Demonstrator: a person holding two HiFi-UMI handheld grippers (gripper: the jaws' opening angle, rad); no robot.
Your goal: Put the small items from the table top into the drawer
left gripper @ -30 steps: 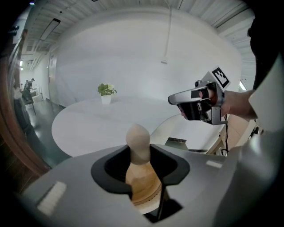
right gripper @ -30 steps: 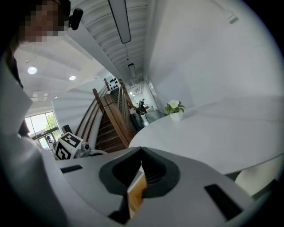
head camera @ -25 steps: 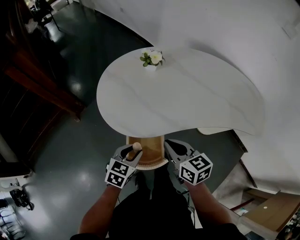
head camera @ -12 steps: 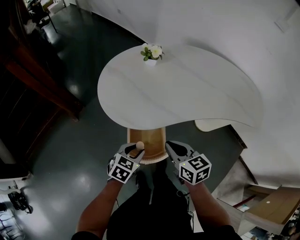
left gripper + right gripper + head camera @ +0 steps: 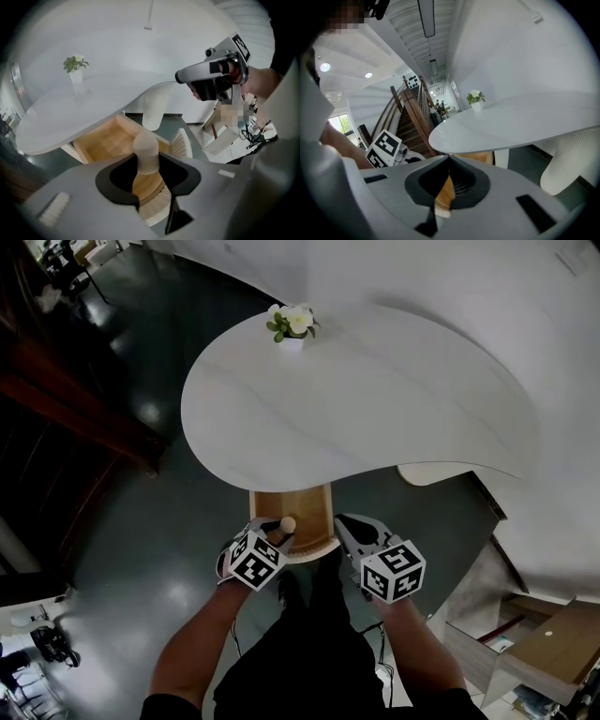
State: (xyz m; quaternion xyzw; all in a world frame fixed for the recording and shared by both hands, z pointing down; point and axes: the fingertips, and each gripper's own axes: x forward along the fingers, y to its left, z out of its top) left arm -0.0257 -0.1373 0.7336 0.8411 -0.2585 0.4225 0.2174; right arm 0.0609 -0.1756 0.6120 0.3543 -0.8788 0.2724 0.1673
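A pale wooden peg (image 5: 146, 151) with a rounded top stands between the jaws of my left gripper (image 5: 275, 531), which is shut on it. In the head view the peg (image 5: 287, 524) hangs over the front left corner of the open wooden drawer (image 5: 317, 517). The drawer juts out from under the white table (image 5: 356, 399); its inside (image 5: 101, 140) shows only bare wood. My right gripper (image 5: 347, 524) hovers at the drawer's front right, jaws shut with nothing between them (image 5: 449, 158).
A small white pot with a flower (image 5: 291, 324) stands at the table's far edge. The table's white pedestal (image 5: 153, 108) rises behind the drawer. Dark floor lies all around, with a wooden stair (image 5: 410, 117) to the left.
Both grippers have sunk toward the drawer. The left one has tipped further downward and carried the peg a little right, over the drawer's front edge.
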